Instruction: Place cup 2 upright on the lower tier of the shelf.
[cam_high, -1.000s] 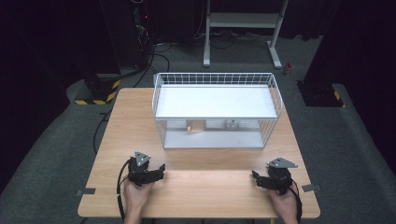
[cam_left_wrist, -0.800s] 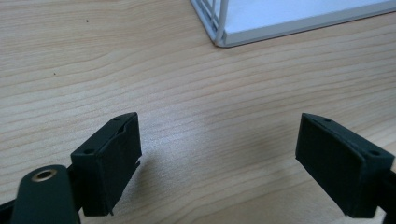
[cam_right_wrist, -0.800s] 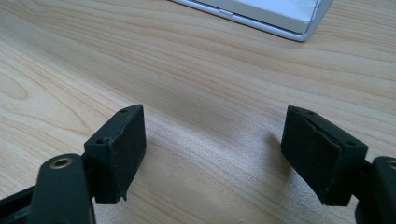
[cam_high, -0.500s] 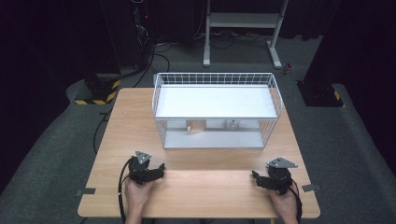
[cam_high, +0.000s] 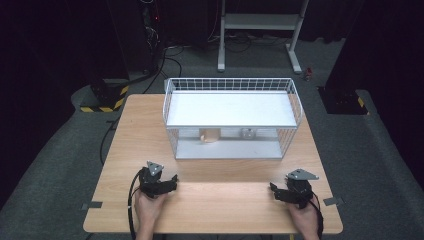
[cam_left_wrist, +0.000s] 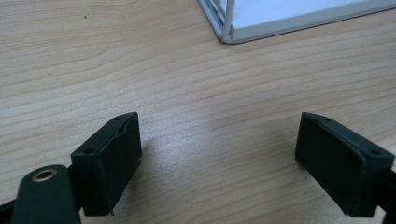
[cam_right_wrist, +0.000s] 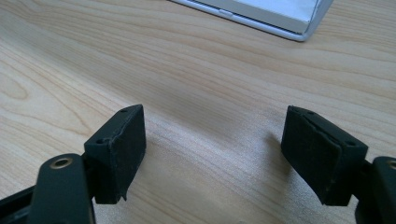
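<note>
I see the white wire shelf rack (cam_high: 230, 117) standing at the far middle of the wooden table (cam_high: 125, 135), with two small objects (cam_high: 209, 135) on its lower level. My left gripper (cam_high: 173, 180) and right gripper (cam_high: 272, 189) rest near the table's front edge, well apart from the rack, both with jaws spread wide and gripping nothing.

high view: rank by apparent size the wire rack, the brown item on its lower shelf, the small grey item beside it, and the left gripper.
1. wire rack, by far the largest.
2. left gripper.
3. brown item.
4. small grey item, slightly smaller than the brown one; the gap is small, and wire mesh partly blocks both.
</note>
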